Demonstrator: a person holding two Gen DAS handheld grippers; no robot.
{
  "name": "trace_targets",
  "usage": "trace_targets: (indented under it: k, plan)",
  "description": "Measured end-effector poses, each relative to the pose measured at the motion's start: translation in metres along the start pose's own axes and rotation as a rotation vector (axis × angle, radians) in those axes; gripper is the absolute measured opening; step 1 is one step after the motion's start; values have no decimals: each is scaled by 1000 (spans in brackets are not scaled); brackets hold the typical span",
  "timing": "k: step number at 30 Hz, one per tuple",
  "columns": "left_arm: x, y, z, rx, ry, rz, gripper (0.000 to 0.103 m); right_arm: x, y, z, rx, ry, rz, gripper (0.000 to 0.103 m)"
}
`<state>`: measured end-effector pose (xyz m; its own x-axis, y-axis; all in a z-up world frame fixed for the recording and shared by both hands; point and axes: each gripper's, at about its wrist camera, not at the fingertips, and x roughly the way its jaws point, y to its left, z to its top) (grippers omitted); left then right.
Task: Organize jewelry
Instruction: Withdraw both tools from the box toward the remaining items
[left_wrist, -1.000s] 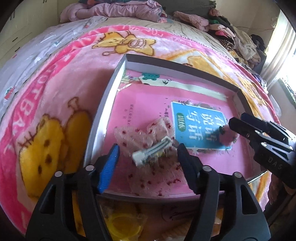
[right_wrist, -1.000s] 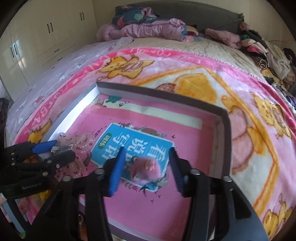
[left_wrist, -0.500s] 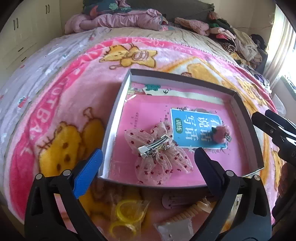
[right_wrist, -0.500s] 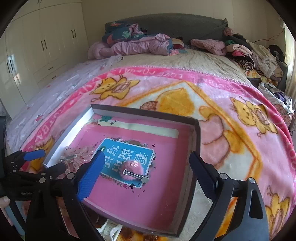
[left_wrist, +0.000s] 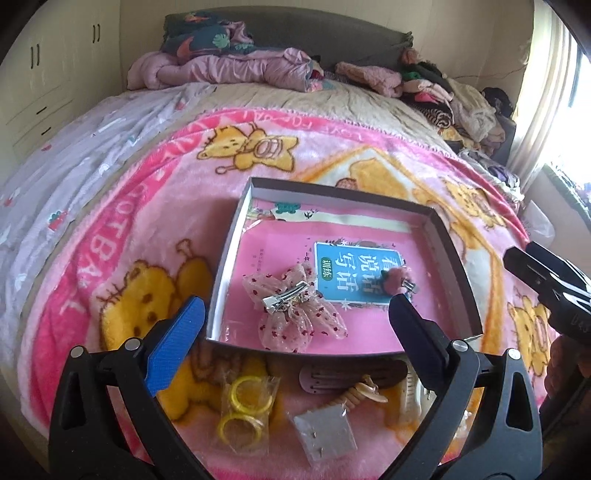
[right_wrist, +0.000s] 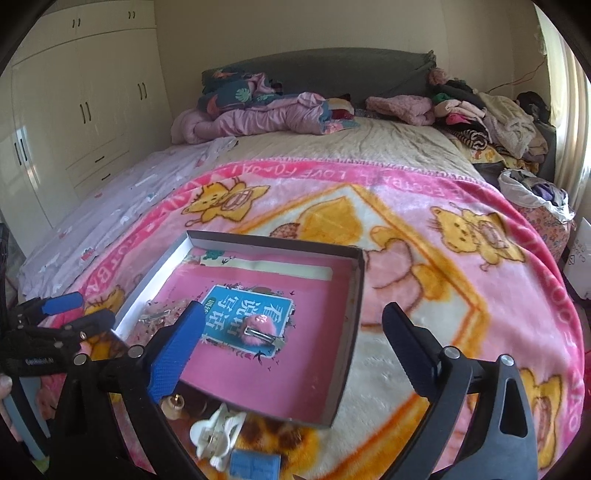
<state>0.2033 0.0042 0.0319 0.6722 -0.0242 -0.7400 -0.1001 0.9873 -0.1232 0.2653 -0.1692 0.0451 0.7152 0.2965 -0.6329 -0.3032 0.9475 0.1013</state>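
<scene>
While both grippers hang spread wide and empty above the near side of the bed, the jewelry lies beyond and below their tips. The left gripper (left_wrist: 295, 317) frames a sheer pink bow clip (left_wrist: 295, 306) dotted red, its silver clasp facing up, lying in the near left part of the shallow grey box (left_wrist: 458, 258). The right gripper (right_wrist: 291, 332) frames a fluffy pink pom-pom clip (right_wrist: 258, 326) with a metal bar, resting on the teal label of the pink booklet (left_wrist: 280, 254) lining the box.

On the blanket (left_wrist: 110, 258) outside the near wall lie bagged yellow hair rings (left_wrist: 245, 406), a brown snap clip (left_wrist: 351, 374), a beige spiral piece (left_wrist: 364, 393) and a small grey card (left_wrist: 327, 430). A white claw clip (right_wrist: 218, 434) and a blue item (right_wrist: 255, 463) show below the right gripper; the blue one is blurred, and a clear object behind the left gripper's right finger is hard to identify.
</scene>
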Motion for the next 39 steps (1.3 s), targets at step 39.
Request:
trace_targets:
  k: [39]
  plan:
    - [-49,5,-80,100,-14,-102,91,-91,31,-99,24,6,-30,95]
